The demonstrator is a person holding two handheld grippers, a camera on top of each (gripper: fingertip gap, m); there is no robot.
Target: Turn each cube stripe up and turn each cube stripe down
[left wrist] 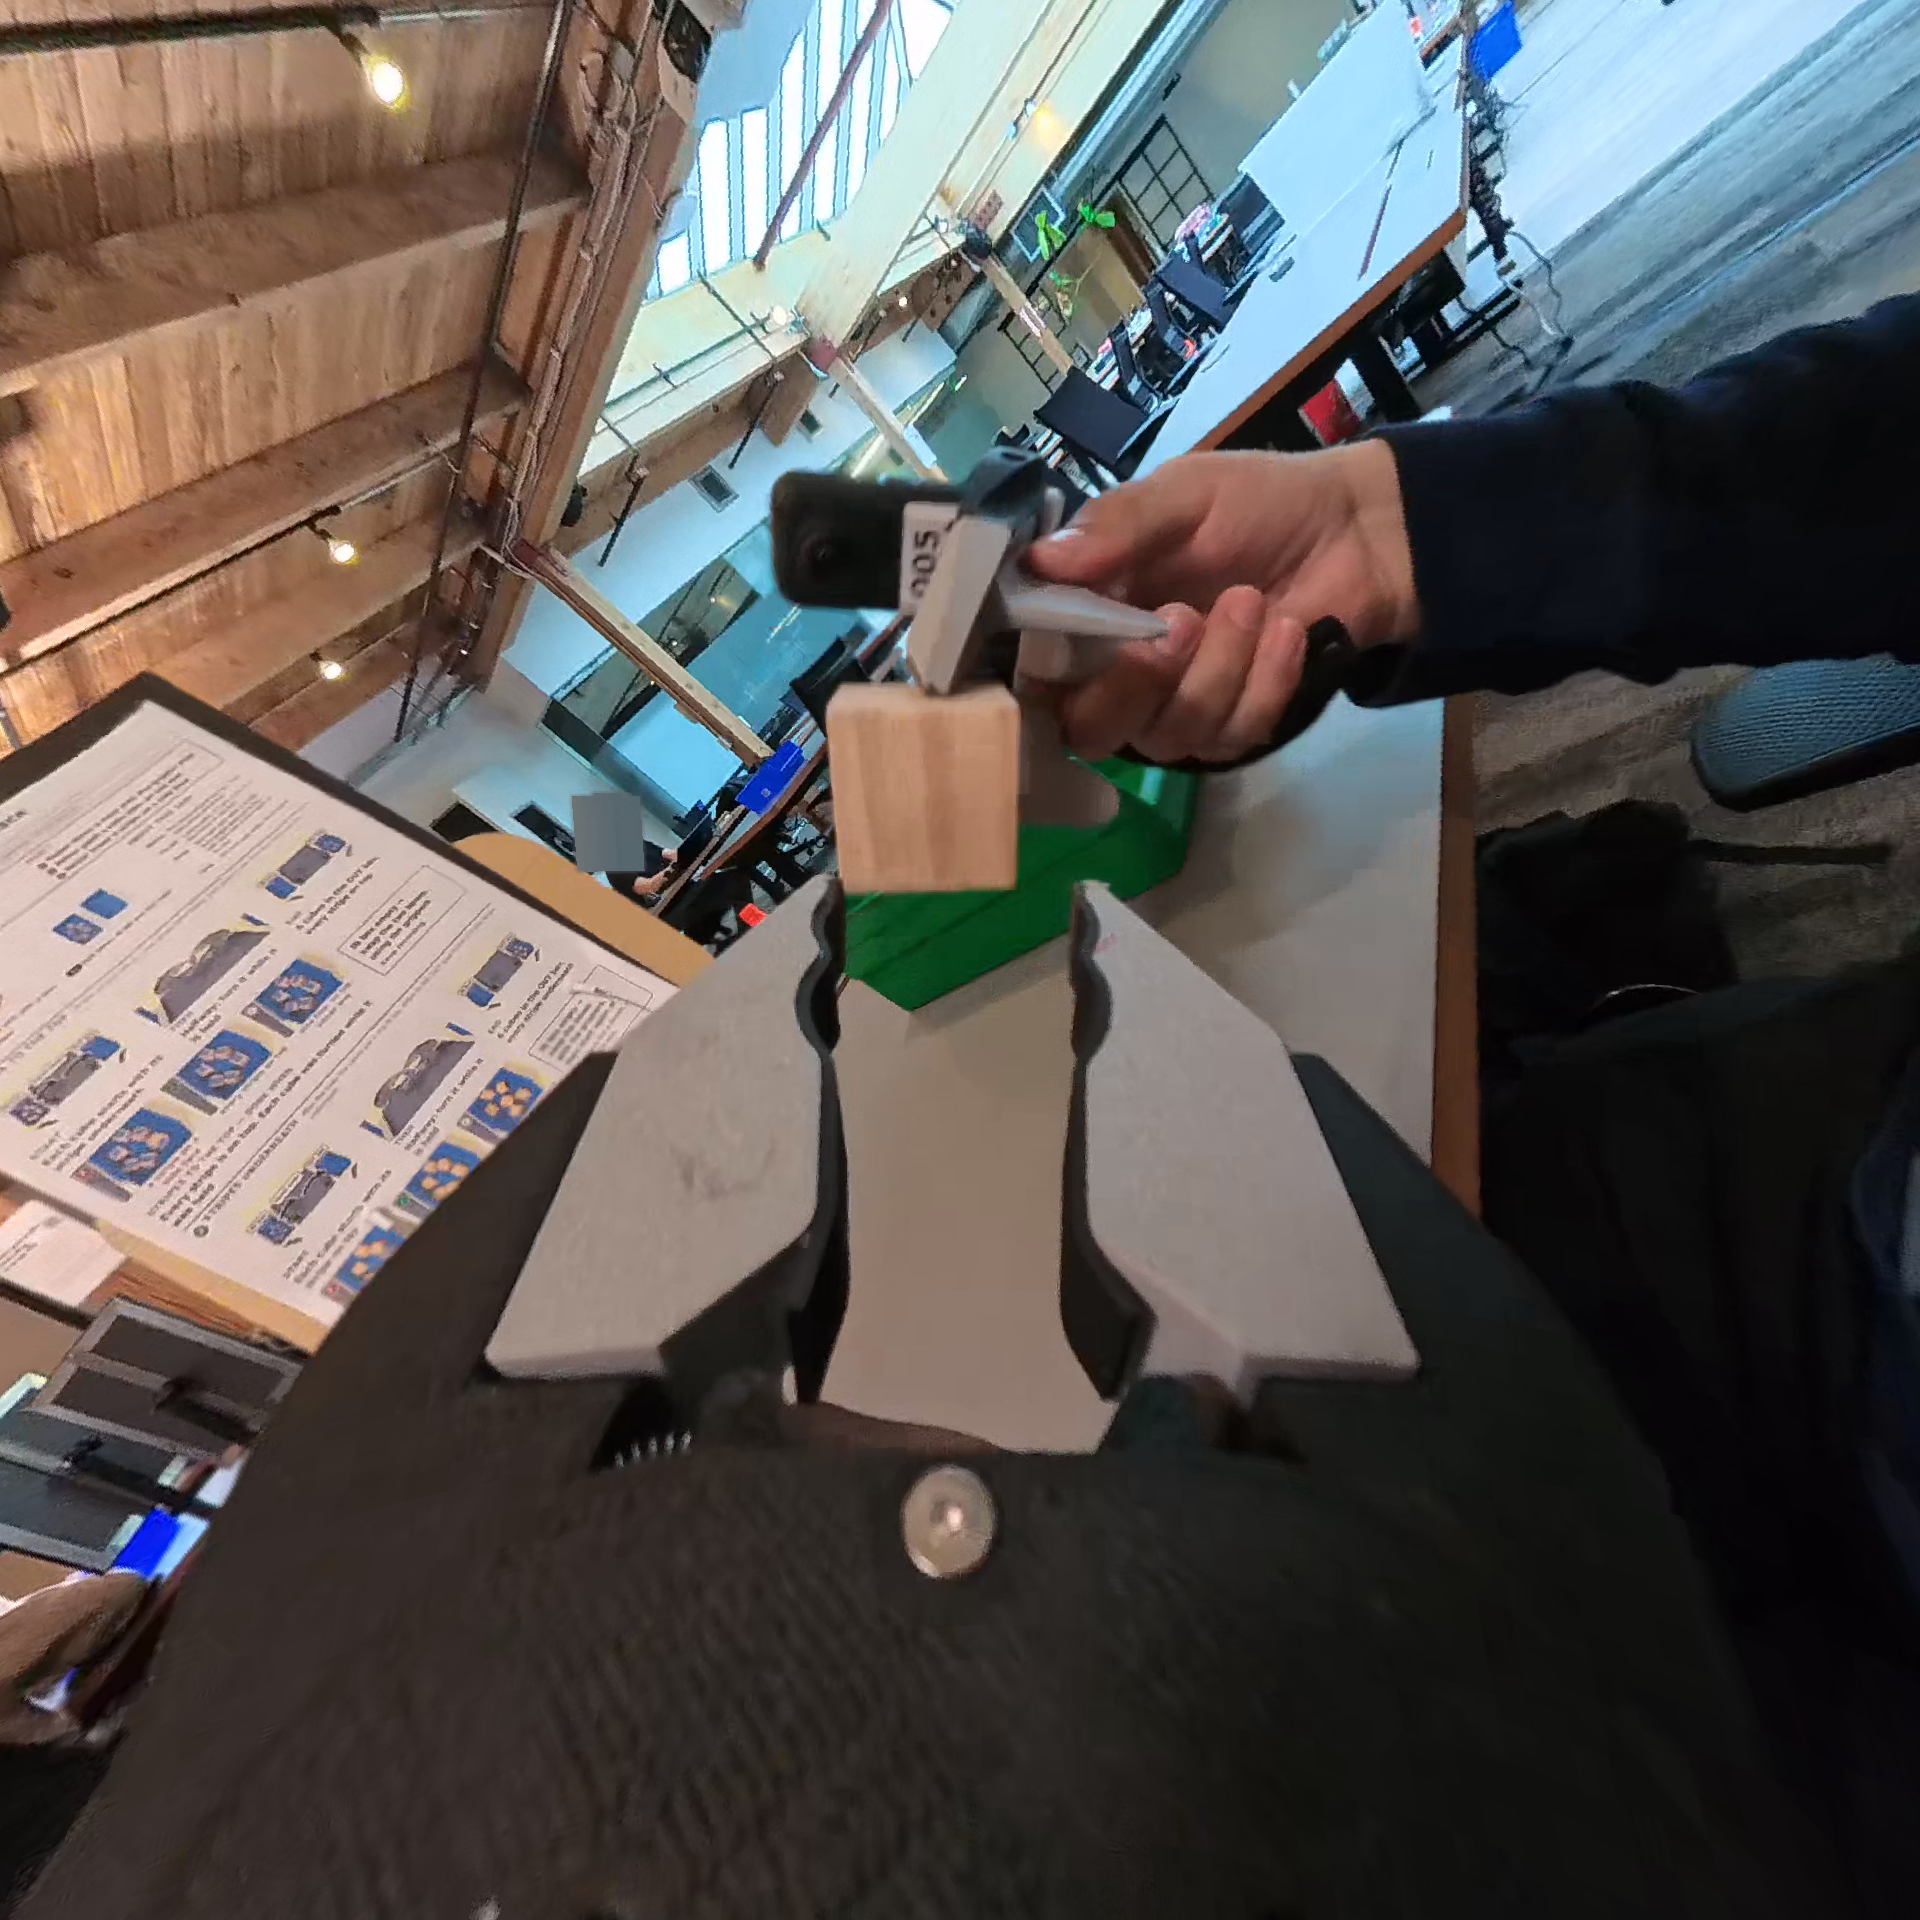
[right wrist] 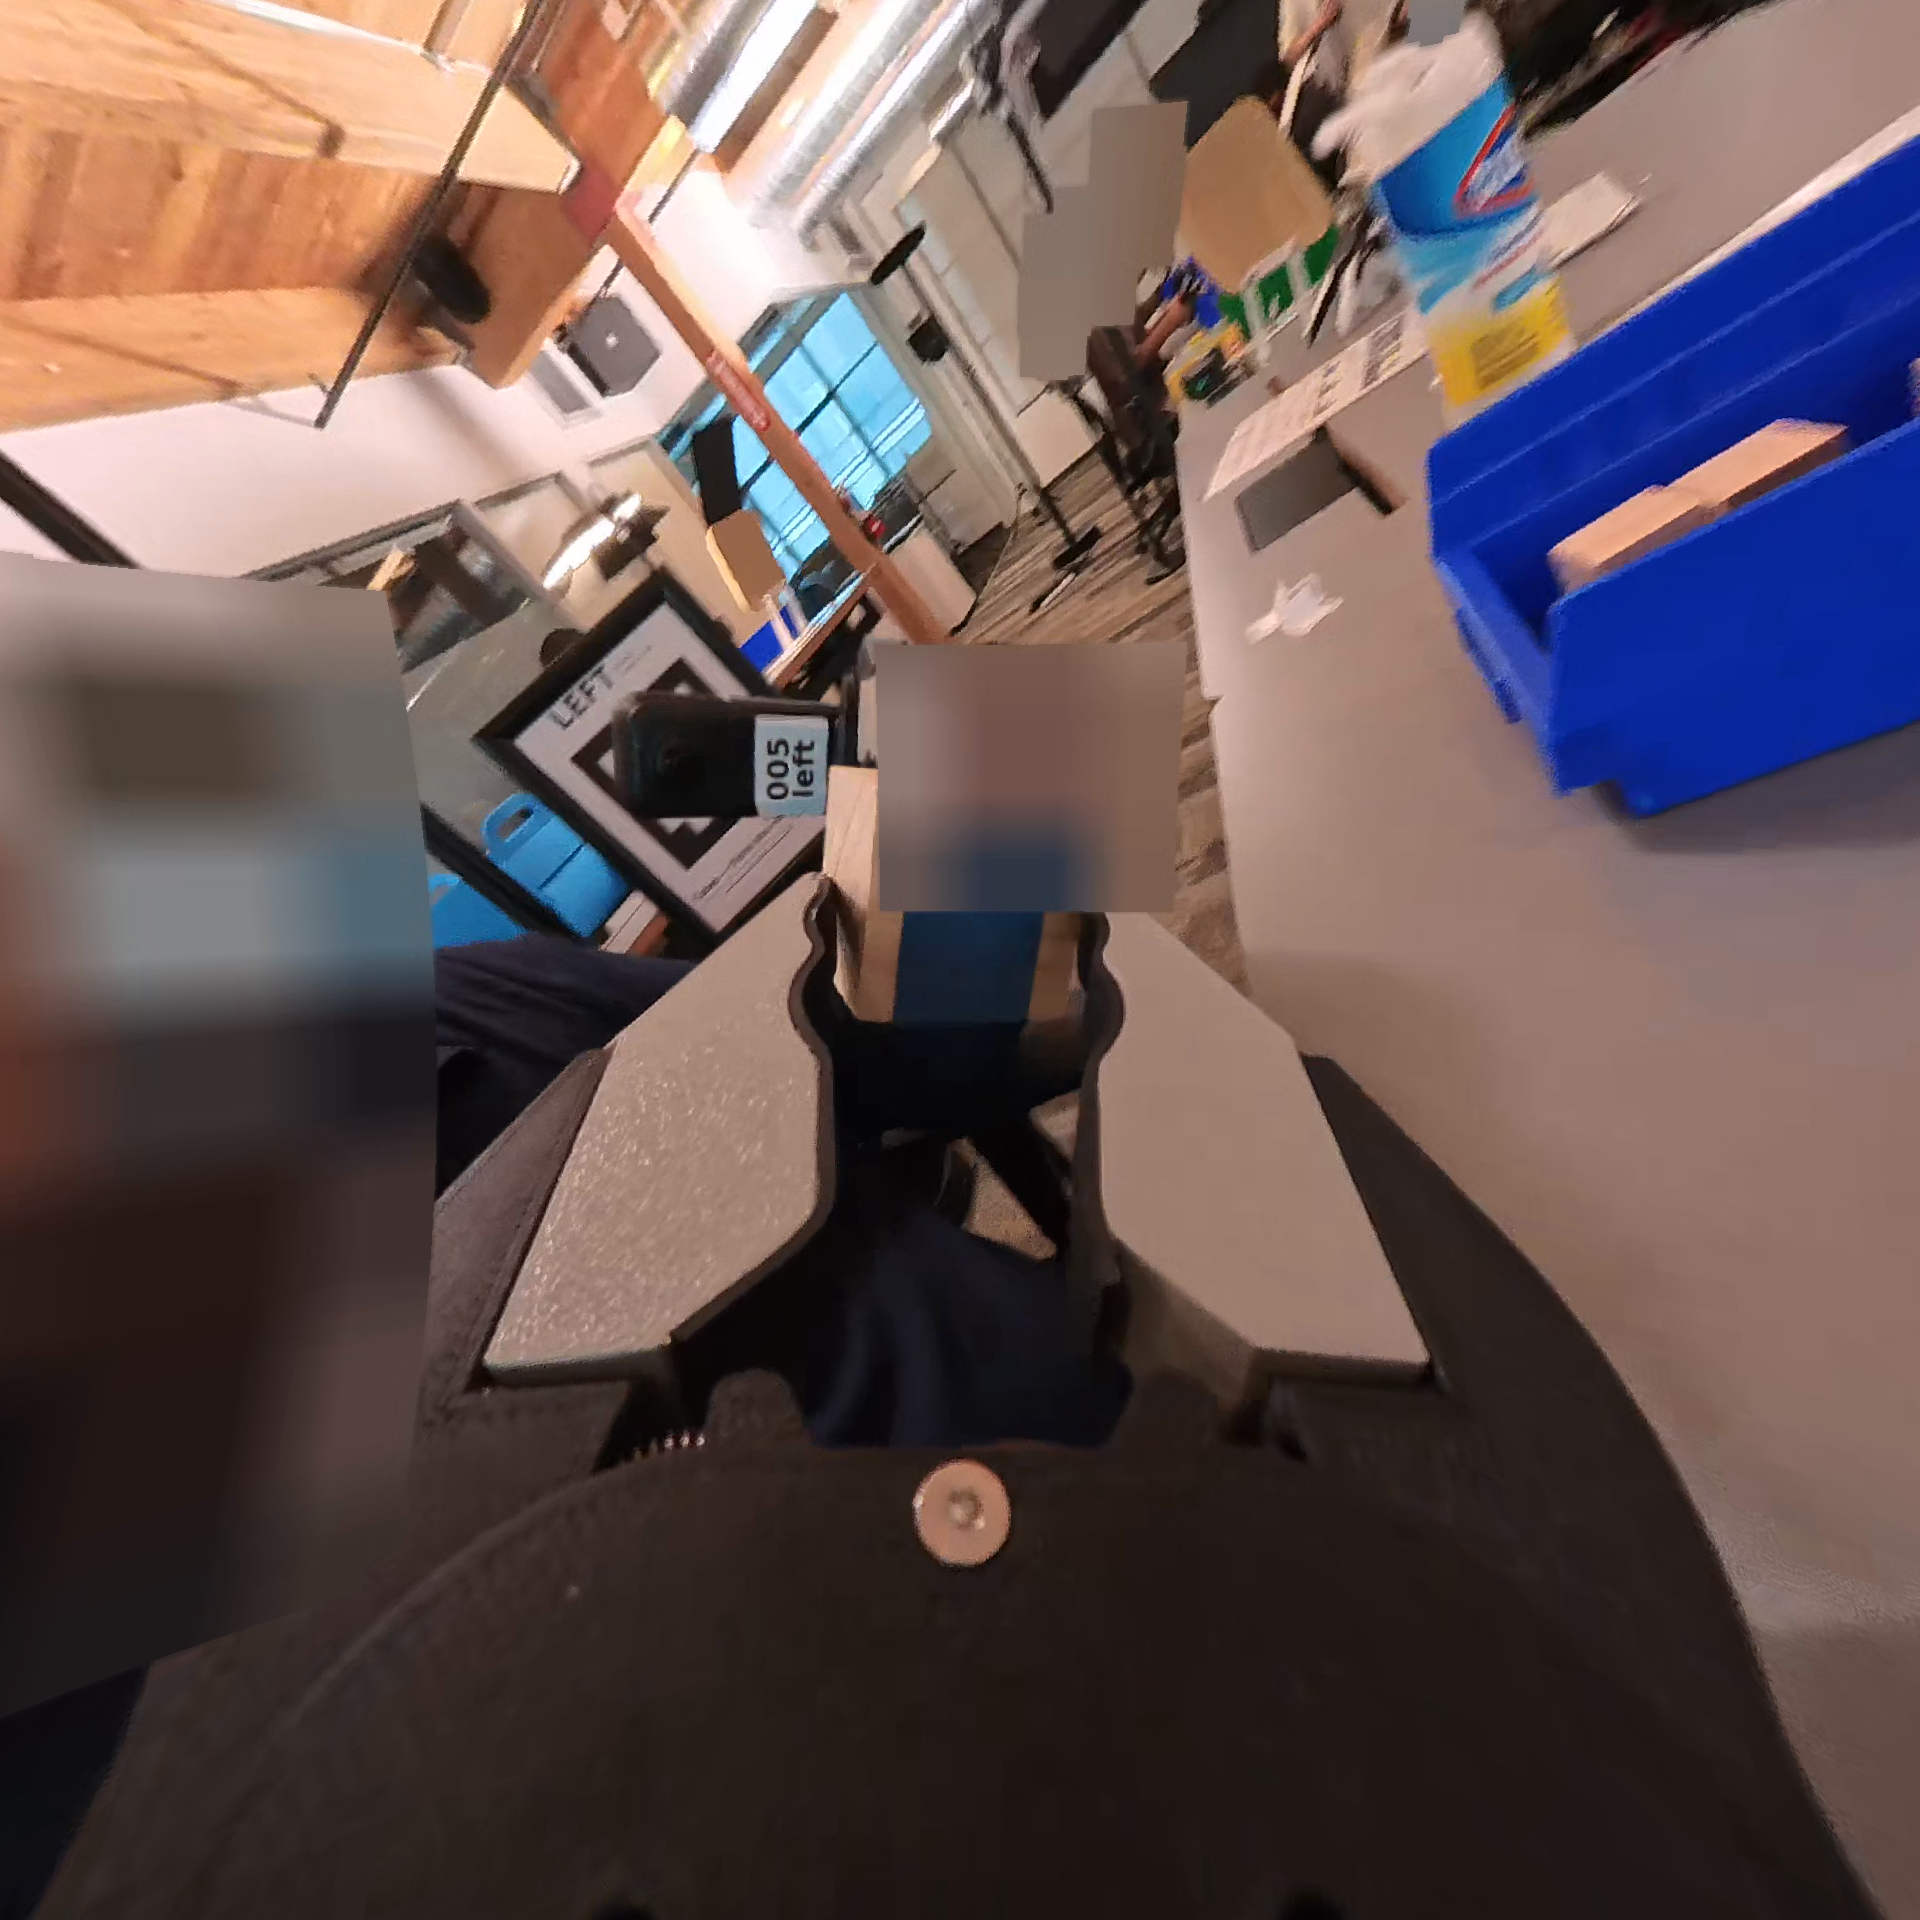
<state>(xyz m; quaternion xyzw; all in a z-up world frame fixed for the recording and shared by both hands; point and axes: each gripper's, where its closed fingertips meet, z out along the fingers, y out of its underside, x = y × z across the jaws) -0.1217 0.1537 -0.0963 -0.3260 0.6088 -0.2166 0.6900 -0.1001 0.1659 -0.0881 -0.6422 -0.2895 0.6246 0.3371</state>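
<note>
1. Jaws of the left gripper (left wrist: 951, 914) are seen spread apart, nothing between them; its grey fingertips (left wrist: 826, 935) sit just below the held cube without a visible pinch.
2. Jaws of the right gripper (right wrist: 961, 961) are pressed onto the pale wooden cube with a blue stripe (right wrist: 971, 971), pinched between the tips.
3. In the left wrist view the same cube (left wrist: 923, 790) is held in the air above the grey tabletop (left wrist: 1299, 935), gripped from above by the right gripper (left wrist: 961, 665) in a person's hand (left wrist: 1226, 592).
4. Plain wood faces are turned toward the left camera; the stripe face is turned toward the right camera, the stripe running along the fingers' direction. No long axis is evident.
5. A green plastic bin (left wrist: 1039, 894) lies behind the cube.
6. A blue plastic bin (right wrist: 1704, 582) holding more wooden cubes (right wrist: 1683, 509) is seen well apart on the table.
7. Writing is borne by a laminated instruction sheet (left wrist: 260, 1039), small camera labels, a framed marker board (right wrist: 623, 790) and a wipes canister (right wrist: 1475, 239); contents are not recorded.
</note>
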